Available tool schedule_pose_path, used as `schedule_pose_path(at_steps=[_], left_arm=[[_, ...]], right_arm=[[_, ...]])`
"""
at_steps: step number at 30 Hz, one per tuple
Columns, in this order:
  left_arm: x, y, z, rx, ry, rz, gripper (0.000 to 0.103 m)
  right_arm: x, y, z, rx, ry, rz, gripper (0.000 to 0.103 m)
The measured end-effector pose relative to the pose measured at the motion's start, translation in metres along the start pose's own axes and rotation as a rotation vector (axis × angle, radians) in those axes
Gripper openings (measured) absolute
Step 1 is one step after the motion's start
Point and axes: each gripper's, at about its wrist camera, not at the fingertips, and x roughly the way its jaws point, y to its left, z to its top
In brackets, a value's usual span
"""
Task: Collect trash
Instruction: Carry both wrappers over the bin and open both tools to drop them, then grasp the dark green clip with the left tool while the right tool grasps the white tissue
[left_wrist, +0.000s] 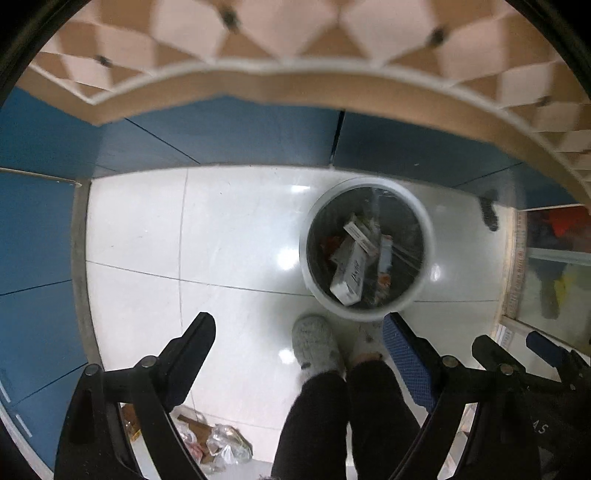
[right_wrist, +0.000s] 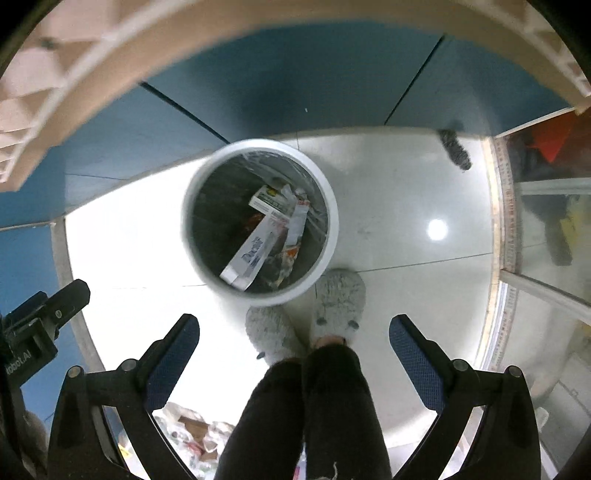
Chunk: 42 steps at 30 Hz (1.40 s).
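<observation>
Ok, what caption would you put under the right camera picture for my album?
Open right gripper above a white bin with boxes inside, fluffy slippers beside it, more trash on the floor.

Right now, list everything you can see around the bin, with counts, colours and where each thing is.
Trash bin: one, white rim, on the floor by the blue wall.
Cartons: several, mostly white, inside the bin.
Loose trash: one pile, crinkled wrappers, on the floor behind the feet.
Dark object: one, grey-black, on the floor near the wall; unclear what.
Slippers: two, grey, fuzzy, beside the bin.
Left gripper: open, empty.
Right gripper: open, empty.
</observation>
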Motion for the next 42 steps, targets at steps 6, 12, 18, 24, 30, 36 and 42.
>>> schedule_pose_path(at_steps=[6, 12, 18, 24, 30, 36, 42], left_arm=[[-0.091, 0.005, -0.025, 0.018, -0.053, -0.007, 0.092], [-0.163, 0.008, -0.044, 0.030, -0.115, -0.028, 0.092], [-0.229, 0.014, -0.065, 0.038, -0.177, -0.029, 0.092], [-0.278, 0.016, -0.071, 0.037, -0.266, -0.014, 0.092], [-0.330, 0.011, -0.011, -0.005, -0.420, -0.020, 0.103], [-0.349, -0.017, 0.074, -0.043, -0.470, 0.066, 0.103], [-0.325, -0.047, 0.174, -0.100, -0.386, 0.118, 0.103]], right_arm=[[-0.115, 0.016, -0.032, -0.045, -0.070, -0.009, 0.103], [-0.211, 0.020, -0.061, -0.063, -0.125, -0.012, 0.103], [-0.287, 0.021, -0.088, -0.073, -0.155, 0.015, 0.103], [-0.349, 0.024, -0.102, -0.067, -0.203, 0.086, 0.103], [-0.396, 0.016, -0.071, -0.017, -0.298, 0.175, 0.103], [-0.431, -0.019, 0.015, 0.056, -0.389, 0.185, 0.103], [-0.415, -0.050, 0.153, 0.094, -0.408, 0.116, 0.103]])
